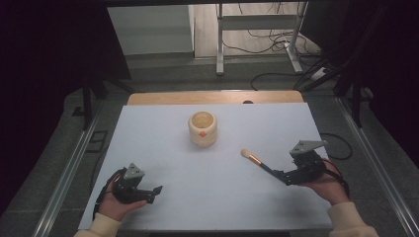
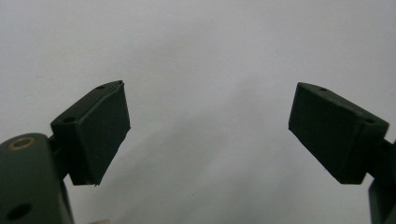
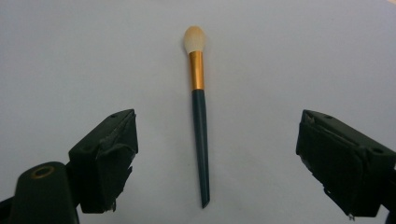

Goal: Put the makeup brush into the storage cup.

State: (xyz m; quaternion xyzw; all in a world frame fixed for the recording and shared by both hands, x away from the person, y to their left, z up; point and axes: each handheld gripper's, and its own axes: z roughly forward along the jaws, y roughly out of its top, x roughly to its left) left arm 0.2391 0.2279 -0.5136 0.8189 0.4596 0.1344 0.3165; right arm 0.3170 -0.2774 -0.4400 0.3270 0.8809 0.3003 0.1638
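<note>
A makeup brush (image 1: 256,160) with a pale tuft, gold ferrule and dark teal handle lies flat on the white table sheet (image 1: 217,197), tuft pointing toward a cream jar (image 1: 202,129) at the table's middle. My right gripper (image 1: 282,177) is open at the handle's near end; in the right gripper view the brush (image 3: 200,126) lies lengthwise between the spread jaws, touching neither. My left gripper (image 1: 155,193) rests open near the front left, and in the left gripper view its fingers (image 2: 95,133) stand wide apart over bare sheet.
The cream jar is open-topped with an orange mark on its front. A wooden strip (image 1: 212,97) borders the table's far edge. Metal rails (image 1: 66,173) run along both sides, and cables (image 1: 276,44) lie on the floor beyond.
</note>
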